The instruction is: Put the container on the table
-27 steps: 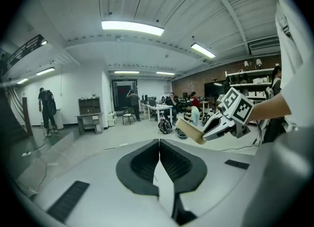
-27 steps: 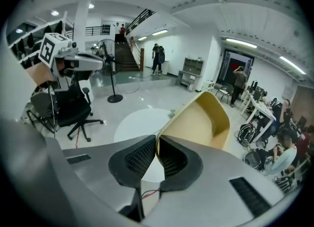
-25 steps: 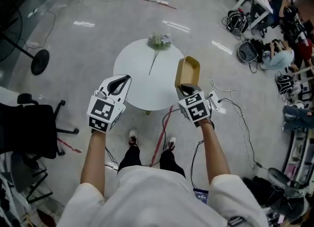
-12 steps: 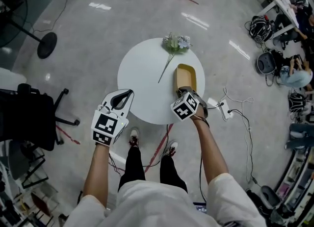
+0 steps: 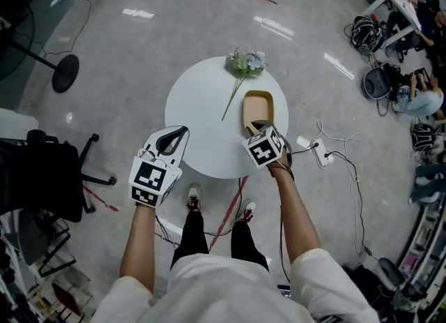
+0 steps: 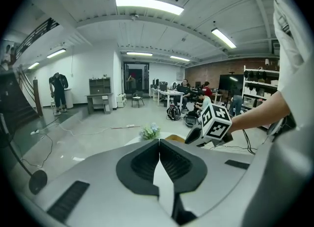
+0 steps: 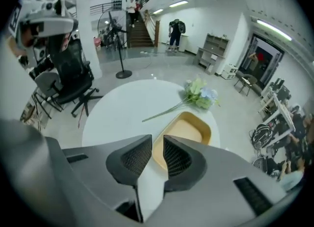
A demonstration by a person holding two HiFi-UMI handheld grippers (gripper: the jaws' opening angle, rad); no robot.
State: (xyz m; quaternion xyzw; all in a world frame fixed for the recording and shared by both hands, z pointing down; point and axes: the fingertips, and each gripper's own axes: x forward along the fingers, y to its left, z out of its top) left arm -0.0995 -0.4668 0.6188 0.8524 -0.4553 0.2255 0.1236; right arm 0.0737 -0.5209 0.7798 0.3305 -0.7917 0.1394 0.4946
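The yellow container (image 5: pixel 258 107) lies flat on the right part of the round white table (image 5: pixel 198 123), beside an artificial flower (image 5: pixel 244 63). My right gripper (image 5: pixel 259 125) points down at the container's near end. In the right gripper view the near rim of the container (image 7: pixel 189 132) shows in the gap of my right gripper (image 7: pixel 157 145); the jaws are opening and the pads stand off the rim. My left gripper (image 5: pixel 182 131) hangs over the table's front left edge, shut and empty (image 6: pixel 159 142).
A black office chair (image 5: pixel 42 175) stands to the left and a fan base (image 5: pixel 64 72) at the far left. Cables and a power strip (image 5: pixel 317 148) lie on the floor right of the table. Bags and seated people (image 5: pixel 390 70) fill the upper right.
The container came down from a tilted hold above the table's edge and now lies flat on the table. The right jaws have parted. Both grippers sank lower.
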